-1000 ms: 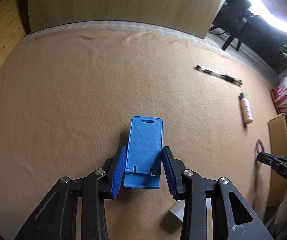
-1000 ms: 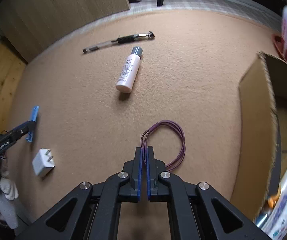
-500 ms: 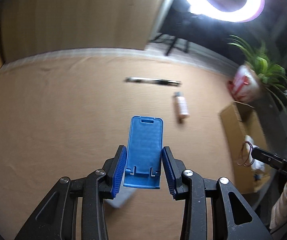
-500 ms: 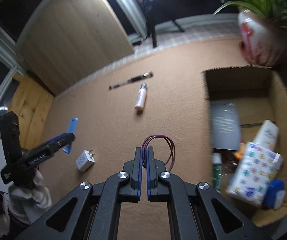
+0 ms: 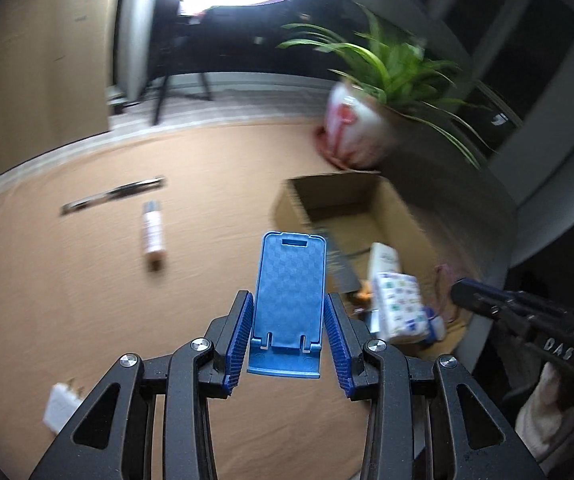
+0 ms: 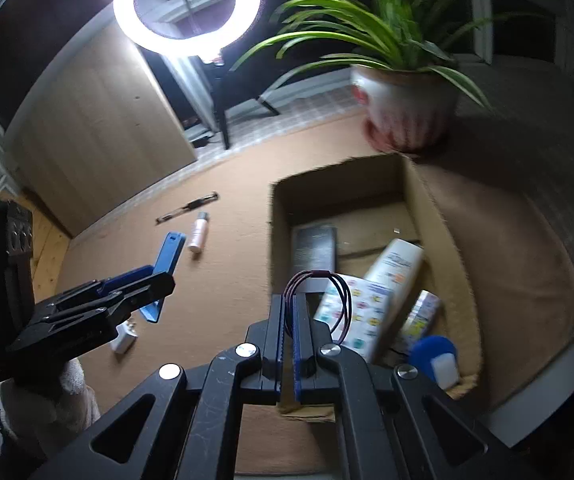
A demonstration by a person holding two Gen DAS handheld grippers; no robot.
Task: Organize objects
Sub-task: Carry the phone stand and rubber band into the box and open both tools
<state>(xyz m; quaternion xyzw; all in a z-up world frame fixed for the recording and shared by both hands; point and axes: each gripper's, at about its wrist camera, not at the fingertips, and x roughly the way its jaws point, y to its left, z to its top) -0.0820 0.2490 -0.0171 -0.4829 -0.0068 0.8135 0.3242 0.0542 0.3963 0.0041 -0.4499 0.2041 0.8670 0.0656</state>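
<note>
My left gripper (image 5: 289, 316) is shut on a blue phone stand (image 5: 289, 280) and holds it in the air left of an open cardboard box (image 5: 397, 200). It also shows in the right wrist view (image 6: 167, 256). My right gripper (image 6: 287, 312) is shut on a purple hair tie (image 6: 337, 292) and holds it above the near left part of the box (image 6: 435, 216). The box holds a white bottle (image 6: 397, 264), a patterned pack (image 6: 361, 312) and a dark flat item (image 6: 313, 244).
On the tan cloth lie a pen (image 5: 115, 196), a small bottle (image 5: 153, 232) and a white charger plug (image 5: 61, 406). A potted plant (image 6: 407, 104) stands behind the box. A ring light (image 6: 187, 0) and a wooden panel (image 6: 99, 128) stand at the back.
Both grippers have risen and swung right toward the box, each carrying its object. The hair tie now hangs over the box; the phone stand is nearer its left wall.
</note>
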